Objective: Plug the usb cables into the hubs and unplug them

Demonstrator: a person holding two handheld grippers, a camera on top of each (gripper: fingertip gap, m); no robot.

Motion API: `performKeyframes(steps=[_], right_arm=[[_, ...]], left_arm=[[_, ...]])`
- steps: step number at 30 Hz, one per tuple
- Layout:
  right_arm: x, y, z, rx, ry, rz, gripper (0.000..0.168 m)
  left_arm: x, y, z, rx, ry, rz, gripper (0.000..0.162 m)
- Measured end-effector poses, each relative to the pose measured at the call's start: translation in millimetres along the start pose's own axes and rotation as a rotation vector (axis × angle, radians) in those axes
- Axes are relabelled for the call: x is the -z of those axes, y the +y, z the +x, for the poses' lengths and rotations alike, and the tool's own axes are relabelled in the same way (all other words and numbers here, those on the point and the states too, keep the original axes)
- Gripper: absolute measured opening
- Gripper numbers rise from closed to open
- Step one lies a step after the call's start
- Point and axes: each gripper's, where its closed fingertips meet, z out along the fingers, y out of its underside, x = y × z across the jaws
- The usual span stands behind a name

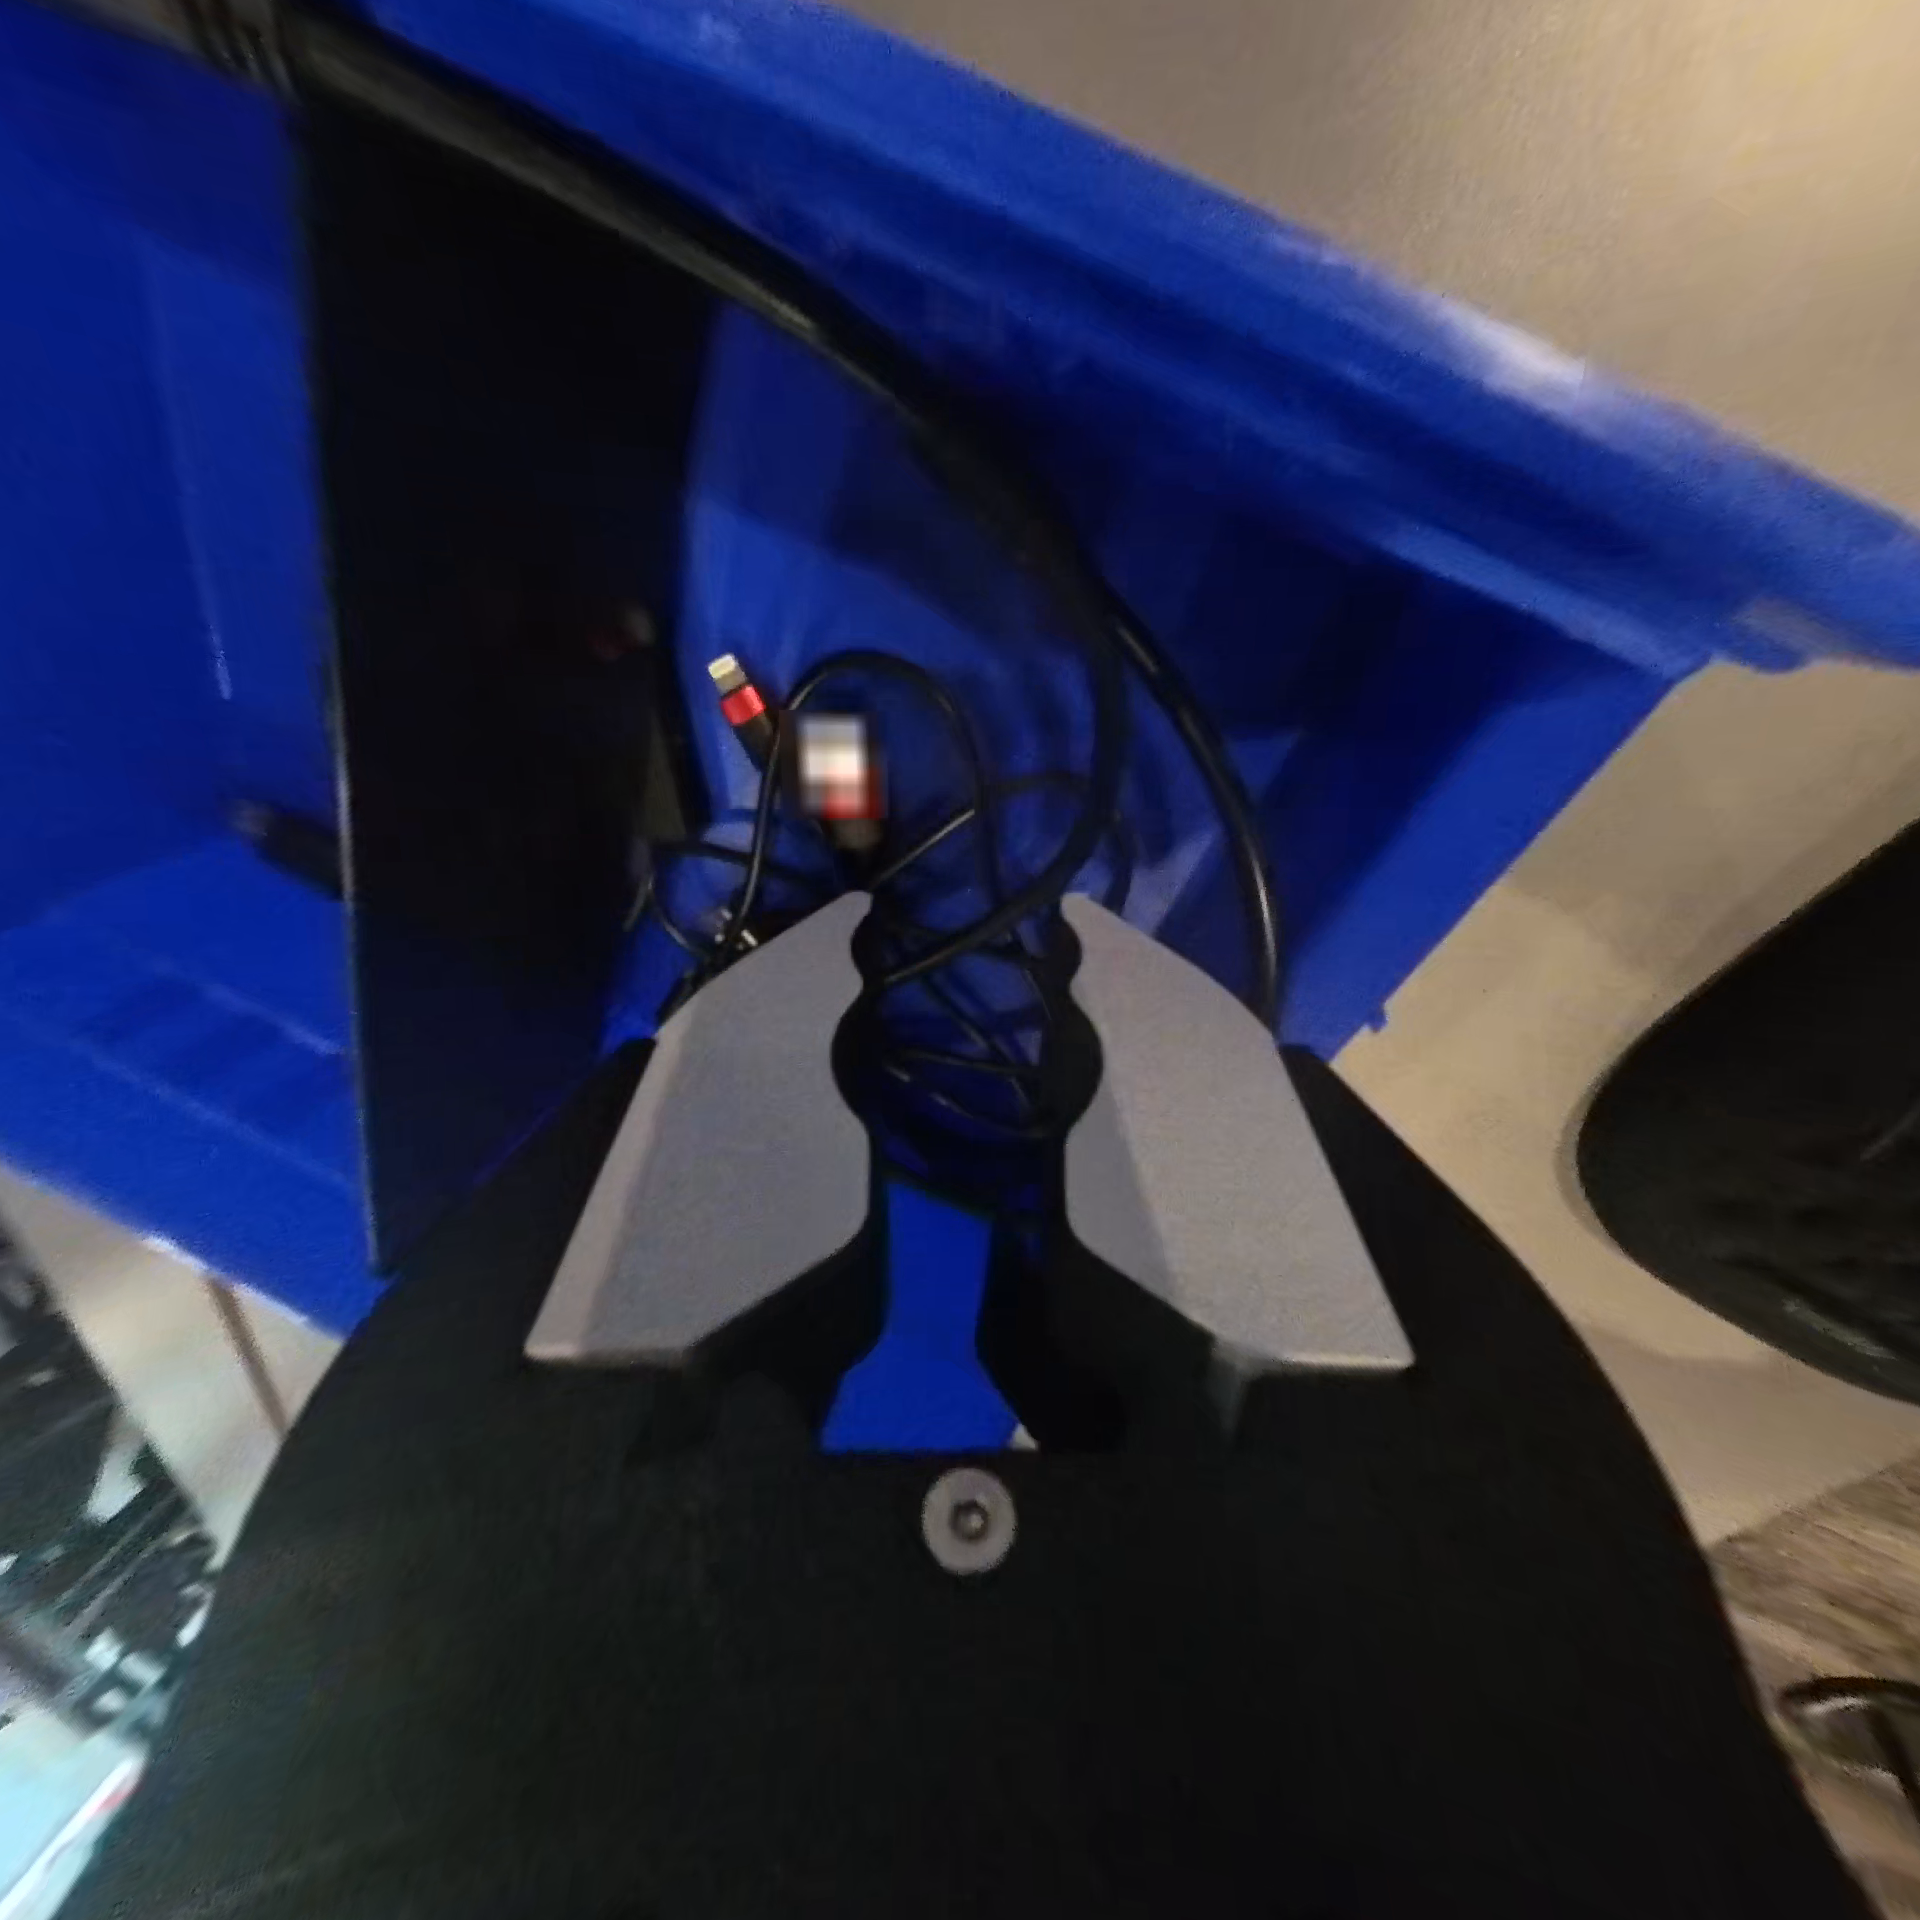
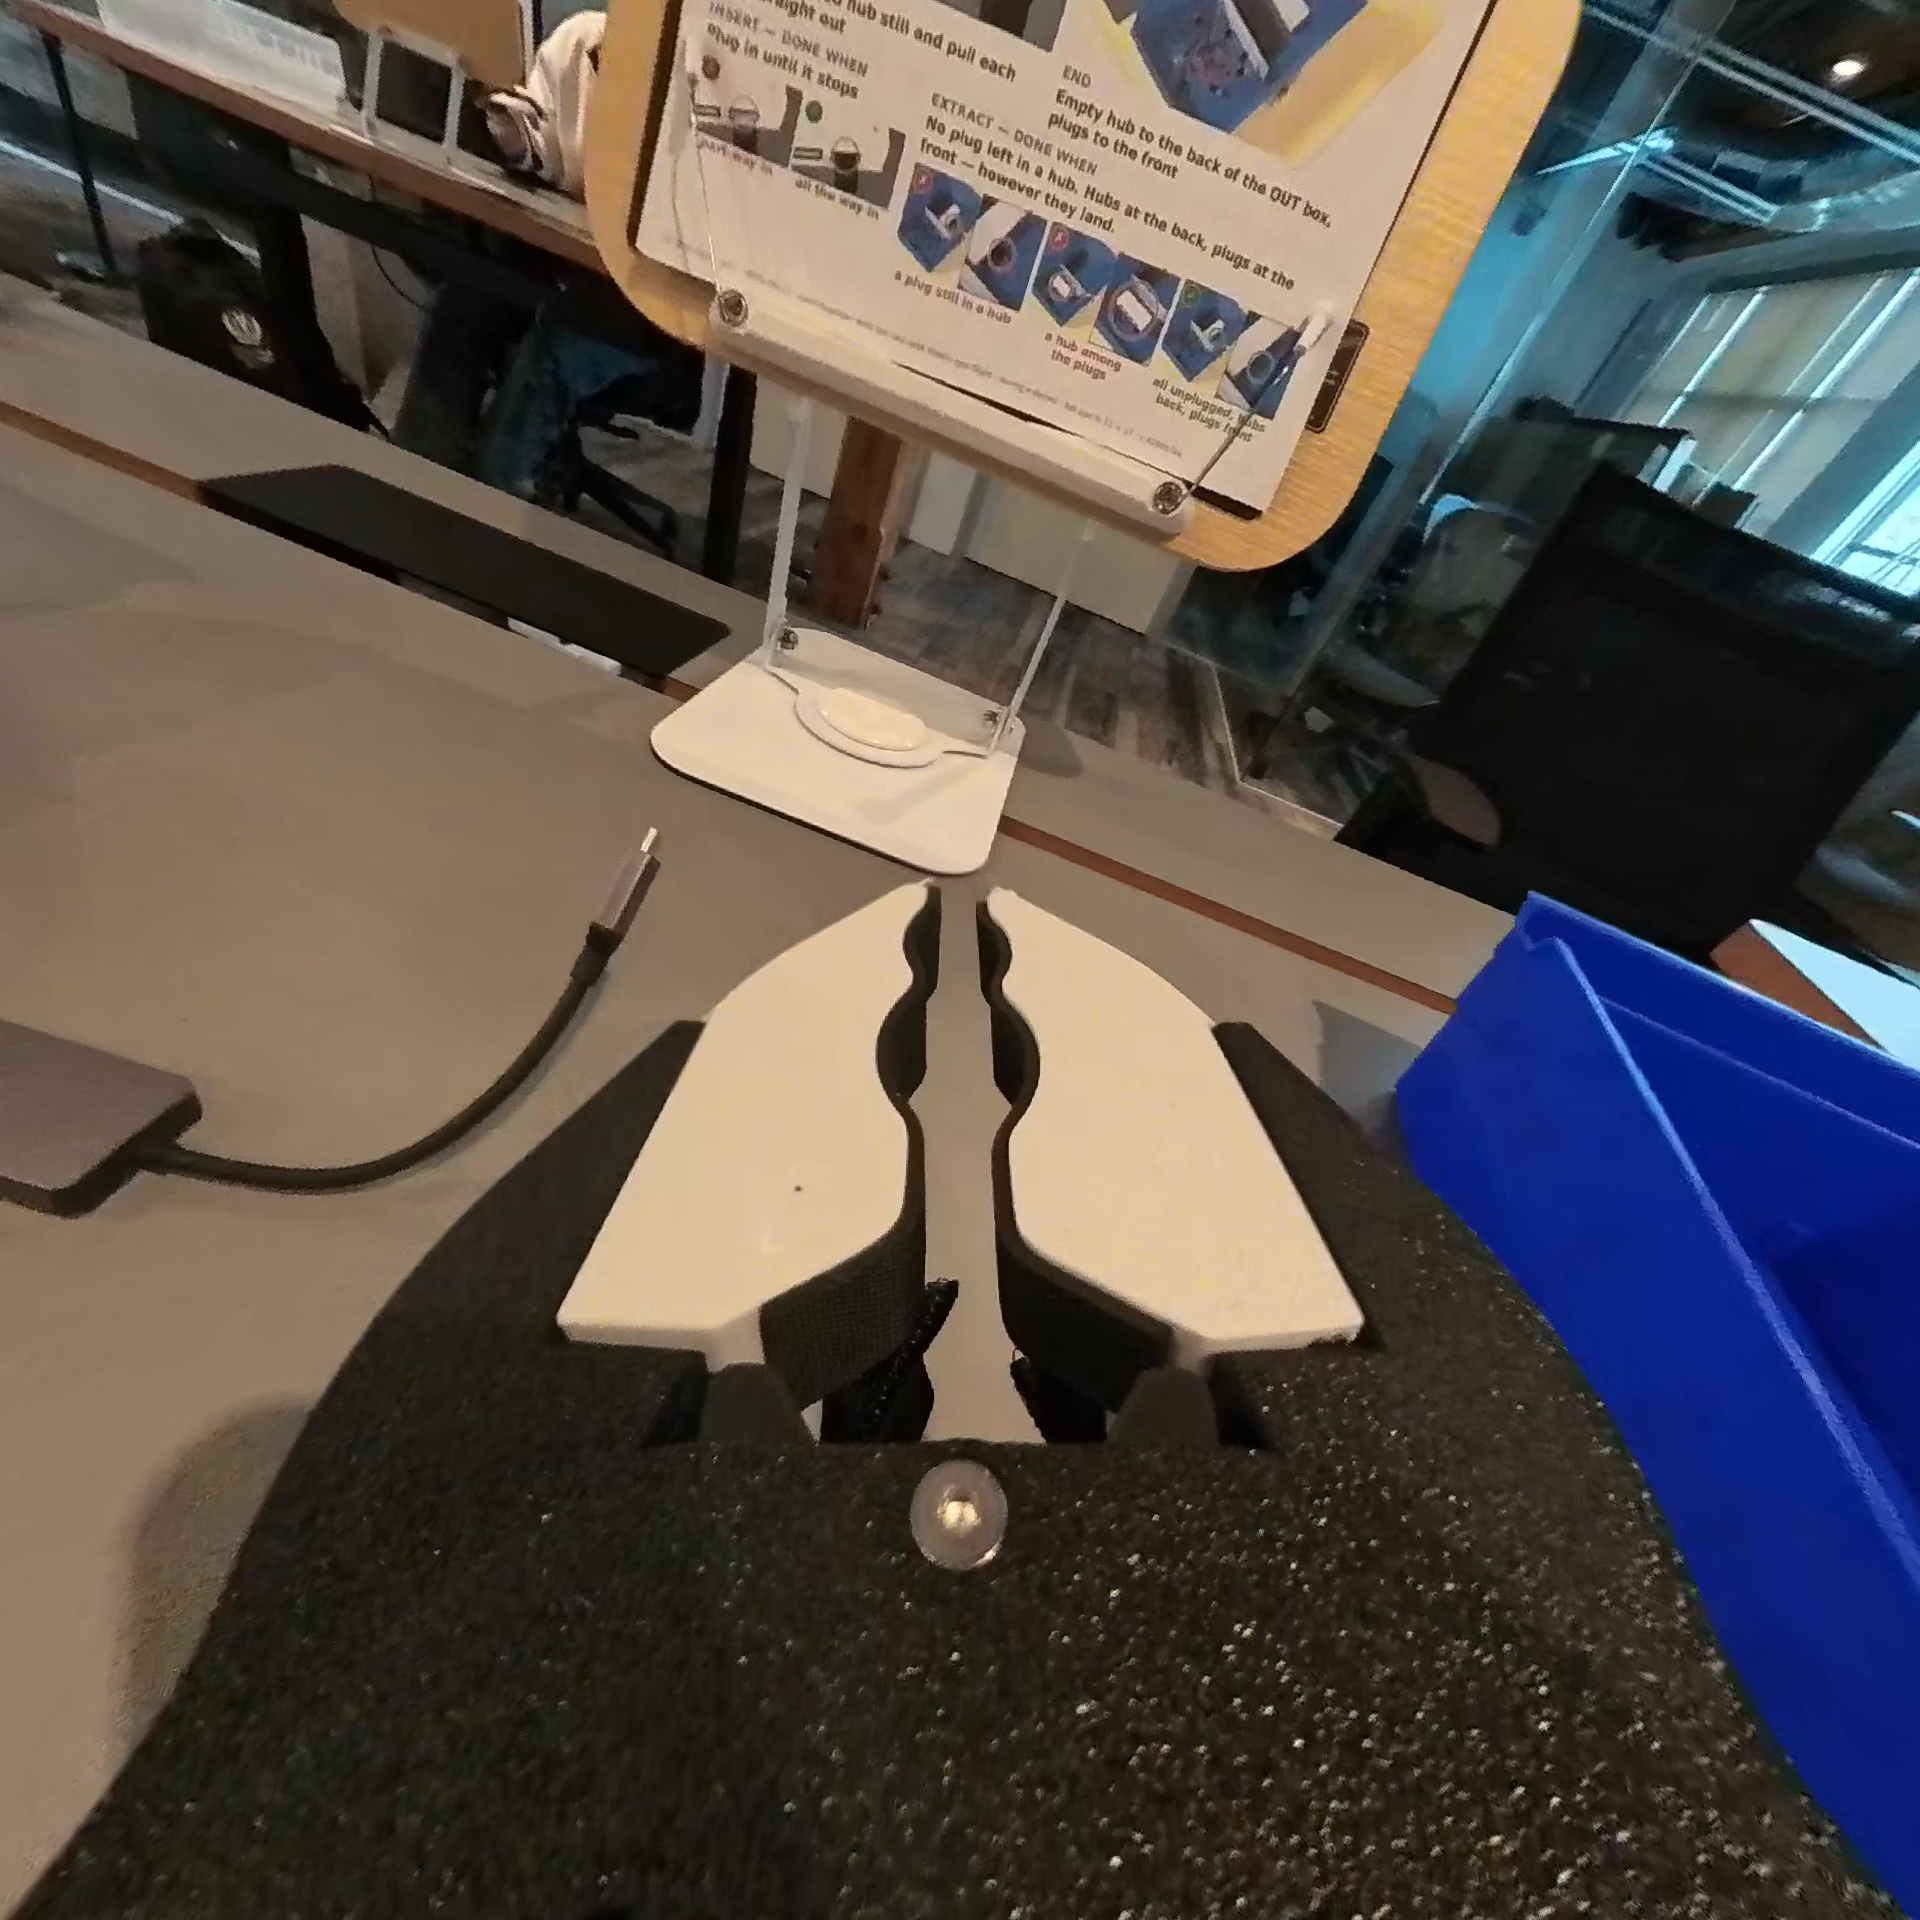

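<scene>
My left gripper [image 1: 966, 914] reaches into a blue bin [image 1: 1143, 343], its grey fingers [image 1: 748, 1091] set a little apart with a tangle of thin black cable [image 1: 966, 966] lying in the gap between them. The view is blurred here, so I cannot tell whether the pads are pinching the cable or only straddling it. Just beyond the fingertips, two red-and-silver plugs [image 1: 743, 707] stick up out of the tangle against the bin's inner wall. A thicker black cord [image 1: 1143, 665] curves down from the bin's upper edge and loops round the right side of the heap. A dark divider [image 1: 499, 623] stands upright in the bin to the left of the cables.

My right gripper [image 2: 958, 904] hovers over the grey table [image 2: 312, 831], its white fingers [image 2: 790, 1122] nearly pressed together with only a narrow slit between them and nothing in it. To its left a grey hub [image 2: 73, 1132] lies flat on the table, its short dark lead [image 2: 499, 1101] curling away and ending in a free silver plug [image 2: 629, 883] that rests on the tabletop, well clear of my fingers. Straight ahead stands an instruction card [image 2: 1039, 208] on a white stand [image 2: 842, 769]. A second blue bin [image 2: 1662, 1247] sits at my right, close beside the gripper.
</scene>
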Motion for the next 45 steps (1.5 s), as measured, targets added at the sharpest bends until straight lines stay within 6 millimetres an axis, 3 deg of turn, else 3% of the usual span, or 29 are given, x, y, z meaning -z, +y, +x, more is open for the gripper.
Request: performKeyframes(steps=[11, 13, 15, 18, 25, 28, 31, 33, 35, 38, 41, 45], right_arm=[[-2, 6, -4, 0.02, -0.018, -0.033, 0.003], [-2, 7, -4, 0.02, -0.017, -0.037, 0.003], [-2, 9, -3, 0.02, -0.017, -0.042, 0.003], [-3, 11, -2, 0.023, -0.014, -0.05, 0.003], [-2, 10, -3, 0.024, -0.013, -0.044, 0.003], [-3, 10, -4, 0.026, -0.014, -0.044, 0.003], [-4, 11, -5, 0.025, -0.017, -0.047, 0.003], [-3, 10, -4, 0.027, -0.013, -0.039, 0.003], [-3, 9, -2, 0.031, 0.003, -0.029, 0.002], [-1, 8, 8, 0.027, 0.044, -0.005, 0.001], [0, 9, 18, -0.01, 0.071, 0.005, 0.0], [0, 11, 22, -0.033, 0.074, 0.004, 0.0]], left_arm=[[-28, 5, 14, 0.023, 0.18, -0.115, 0.033], [-31, 4, 14, -0.001, 0.181, -0.107, 0.015], [-29, 5, 11, -0.041, 0.164, -0.114, 0.01], [-10, 5, 1, -0.039, 0.132, -0.106, 0.006], [75, -4, -39, 0.048, -0.014, 0.014, 0.005], [116, -34, -54, 0.008, -0.139, 0.146, 0.005], [155, -89, -53, -0.081, -0.204, 0.368, 0.005], [170, -126, -43, -0.151, -0.177, 0.486, 0.005], [173, -160, -31, -0.225, -0.137, 0.522, 0.005], [155, -204, -12, -0.363, -0.11, 0.456, 0.005], [119, -244, 7, -0.442, -0.059, 0.376, 0.005], [57, -266, 16, -0.385, 0.013, 0.189, 0.005]])
